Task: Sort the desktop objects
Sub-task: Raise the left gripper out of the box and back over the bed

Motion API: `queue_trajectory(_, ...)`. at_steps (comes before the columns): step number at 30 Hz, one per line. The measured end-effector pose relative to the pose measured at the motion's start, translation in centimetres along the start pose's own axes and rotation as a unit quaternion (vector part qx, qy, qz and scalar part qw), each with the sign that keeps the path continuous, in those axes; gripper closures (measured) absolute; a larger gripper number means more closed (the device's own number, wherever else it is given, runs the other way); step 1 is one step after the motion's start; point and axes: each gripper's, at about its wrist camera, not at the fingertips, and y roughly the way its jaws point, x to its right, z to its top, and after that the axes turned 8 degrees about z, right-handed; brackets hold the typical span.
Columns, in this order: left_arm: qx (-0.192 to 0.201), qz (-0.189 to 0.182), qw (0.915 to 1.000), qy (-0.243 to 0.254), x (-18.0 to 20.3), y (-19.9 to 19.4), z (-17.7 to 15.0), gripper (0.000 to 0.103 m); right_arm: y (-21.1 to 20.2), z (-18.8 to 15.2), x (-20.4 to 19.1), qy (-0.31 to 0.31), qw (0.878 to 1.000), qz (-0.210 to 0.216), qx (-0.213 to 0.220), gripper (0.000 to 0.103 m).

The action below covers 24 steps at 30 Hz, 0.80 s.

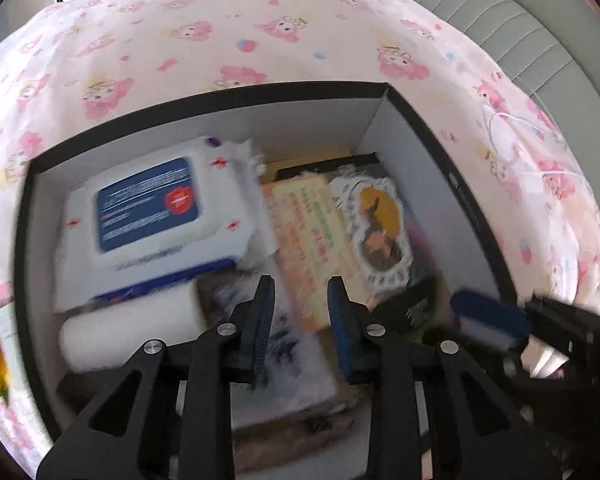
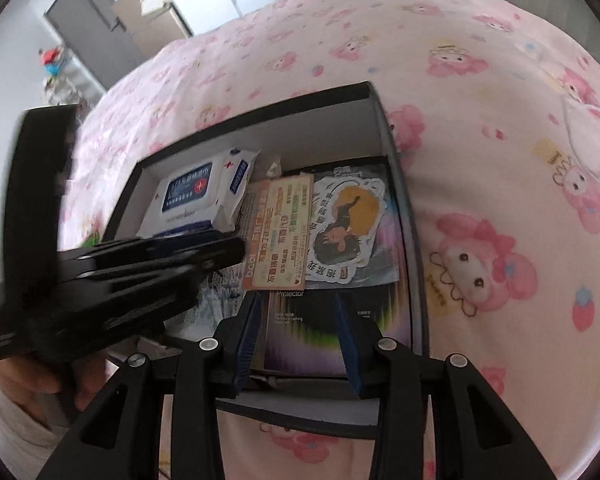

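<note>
Wipes pack [image 1: 148, 216] lies ahead and to the left of my left gripper [image 1: 298, 320], inside the black box [image 1: 220, 98] on the pink bedspread [image 1: 260, 32]. A white roll [image 1: 128, 330] sits just left of that gripper, touching the pack's near edge. My left gripper's jaws stand narrow with nothing pressed between them, hovering over a pale packet [image 1: 284, 360] that is too blurred to name. Ahead lies the orange card [image 1: 304, 236], overlapping a sticker sheet [image 1: 380, 232]. My right gripper [image 2: 296, 320], also partly open and empty, hangs over a dark "Protector" package [image 2: 336, 336]. I judge the box nearly packed; to place well I should lower straight, keep clear of my other gripper, and avoid shifting the loose cards.
</note>
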Motion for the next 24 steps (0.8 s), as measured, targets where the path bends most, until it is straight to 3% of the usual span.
queue_trajectory(2, 0.004, 0.008, 0.9999, 0.006, -0.6, -1.1, -0.5, 0.076, 0.6, 0.5, -0.7, -0.022, 0.999, -0.009, -0.029, 0.066)
queue_trajectory(5, 0.009, 0.008, 0.9998, 0.014, -1.0, -1.8, -0.5, 0.076, 1.4, 0.9, -1.4, -0.047, 0.996, 0.017, -0.067, 0.066)
queue_trajectory(8, 0.001, 0.011, 0.9999, 0.013, -1.2, -1.5, -0.3, 0.076, 3.7, 1.1, -1.3, -0.058, 0.992, 0.007, -0.115, 0.066)
queue_trajectory(13, -0.008, -0.006, 0.9999, 0.004, -1.7, -1.1, -0.9, 0.076, 6.5, 1.1, -1.6, -0.077, 0.987, -0.02, -0.137, 0.066)
queue_trajectory(18, -0.015, -0.011, 0.9998, -0.008, -2.8, -0.7, -1.6, 0.076, 7.1, 3.3, -0.4, -0.047, 0.993, -0.025, -0.11, 0.066)
queue_trajectory(24, -0.002, -0.007, 0.9999, -0.009, -3.2, -1.5, -2.2, 0.076, 6.0, 2.5, -0.3, -0.022, 0.996, -0.009, -0.082, 0.066)
